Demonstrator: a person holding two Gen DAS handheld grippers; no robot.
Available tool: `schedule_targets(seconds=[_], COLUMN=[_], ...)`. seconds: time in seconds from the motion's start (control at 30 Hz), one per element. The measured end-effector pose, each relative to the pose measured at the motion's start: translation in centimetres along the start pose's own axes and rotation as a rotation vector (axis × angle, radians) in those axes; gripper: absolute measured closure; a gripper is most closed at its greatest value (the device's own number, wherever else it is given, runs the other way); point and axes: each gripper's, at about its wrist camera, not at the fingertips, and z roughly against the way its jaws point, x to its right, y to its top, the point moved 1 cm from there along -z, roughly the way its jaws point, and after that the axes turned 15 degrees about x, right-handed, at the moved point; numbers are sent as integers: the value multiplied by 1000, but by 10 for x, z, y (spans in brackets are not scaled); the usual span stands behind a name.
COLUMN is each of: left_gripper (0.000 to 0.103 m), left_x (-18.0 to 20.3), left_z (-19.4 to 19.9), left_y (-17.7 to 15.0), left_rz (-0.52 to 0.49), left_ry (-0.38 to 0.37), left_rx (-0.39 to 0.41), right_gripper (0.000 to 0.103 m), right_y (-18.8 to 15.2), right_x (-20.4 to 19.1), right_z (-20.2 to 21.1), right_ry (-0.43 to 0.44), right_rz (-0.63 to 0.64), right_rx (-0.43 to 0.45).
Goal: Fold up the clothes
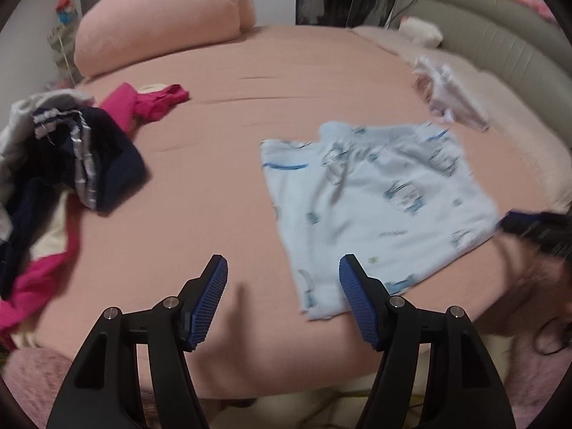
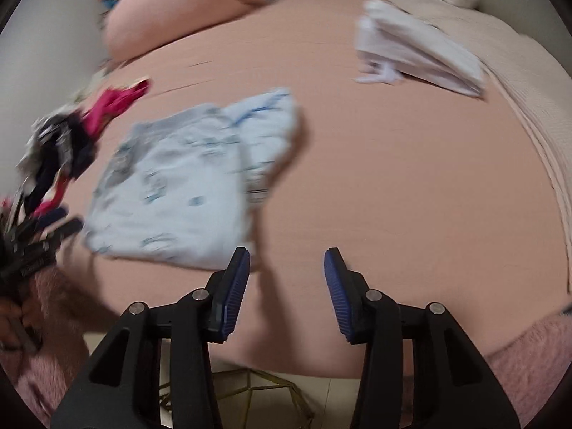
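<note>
Over the bed, both grippers' jaws gape, holding nothing.

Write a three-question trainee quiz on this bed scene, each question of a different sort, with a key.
1. True or false: the left gripper is clamped on the light blue printed garment.
2. Multiple choice: where does the unsorted heap of dark and magenta clothes lie, in the left wrist view? A) left edge of the bed B) on the pink pillow C) against the grey headboard
3. Fill in: the folded white garment lies beyond the blue one, nearer the ____.

Key:
1. False; its fingers stand apart with nothing between them, as do those of the right gripper.
2. A
3. headboard
</note>
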Motion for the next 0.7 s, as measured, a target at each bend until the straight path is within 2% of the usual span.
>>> schedule_targets(seconds=[0.07,0.17,0.23,0.27,0.3,0.33,0.43,0.47,0.6,0.7], left_gripper=[35,35,35,35,35,35,35,35,35,35], left_x=[1,-2,-9,-14,-18,-18,-12,-6,21,22], left_z=[-9,-23,-22,-19,-16,-12,-2,-4,-22,-30], left_y=[-3,-14,-14,-12,-10,-7,4,6,-2,-7], left_rz=[-6,-27,6,34,57,68,97,81,-20,-30], left_ry=[7,74,91,90,90,83,-10,-32,-44,-40], left_rx=[-30,-106,-113,-104,-88,-54,39,47,-2,-45], right_gripper=[58,58,56,44,38,38,38,38,38,38], right_y=[-2,-2,-5,-6,-8,-8,-6,-4,7,11], right_x=[-11,-14,-13,-12,-10,-7,3,4,0,-4], right_z=[-12,-29,-28,-25,-22,-21,-20,-19,-17,-37], right_ry=[-21,-49,-78,-107,-135,-130,-87,-49,104,102], right_rz=[34,23,36,48,58,37,-50,-79,-186,-224], right_rx=[-10,-27,-32,-31,-28,-24,-11,0,39,-35])
